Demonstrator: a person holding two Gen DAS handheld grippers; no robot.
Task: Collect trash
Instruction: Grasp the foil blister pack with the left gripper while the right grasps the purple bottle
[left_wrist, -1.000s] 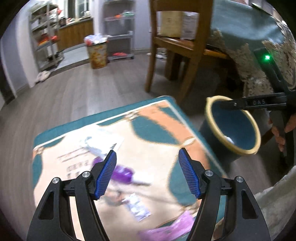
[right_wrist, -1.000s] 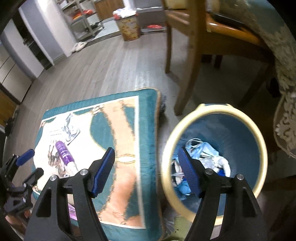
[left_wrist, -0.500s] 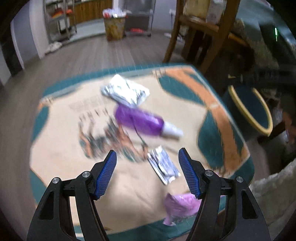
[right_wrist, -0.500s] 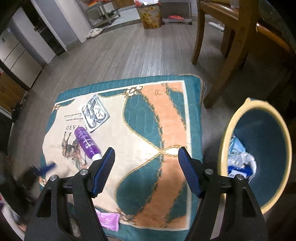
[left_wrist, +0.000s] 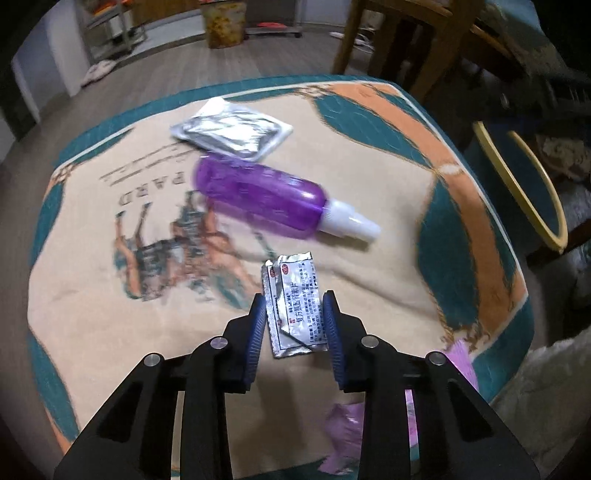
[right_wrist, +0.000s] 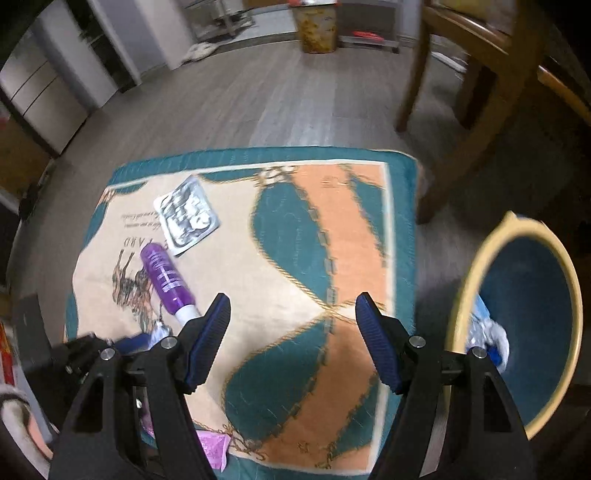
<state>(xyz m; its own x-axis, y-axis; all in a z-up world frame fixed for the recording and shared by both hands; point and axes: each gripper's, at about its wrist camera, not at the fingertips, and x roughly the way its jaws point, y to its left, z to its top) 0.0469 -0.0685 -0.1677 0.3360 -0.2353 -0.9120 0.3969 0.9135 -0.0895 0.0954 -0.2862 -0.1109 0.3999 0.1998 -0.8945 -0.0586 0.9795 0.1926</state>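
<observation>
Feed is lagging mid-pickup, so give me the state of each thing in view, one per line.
Left gripper: jaws closing around the sachet, not yet pinching.
Right gripper: open, empty.
Foil sachet: flat on the mat, between the left jaws.
Purple bottle: lying on its side, capped.
Blister pack: flat on the mat.
Bin: upright, trash inside.

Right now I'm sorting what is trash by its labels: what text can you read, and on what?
"PARD": upside-down letters printed on the cushion; the word's start and the script line beyond it are blurred.
Foil sachet between the closing left tool's pads: red and black Chinese print, too small to read.
Purple bottle: white label lines, unreadable.
Blister pack: no text visible.
</observation>
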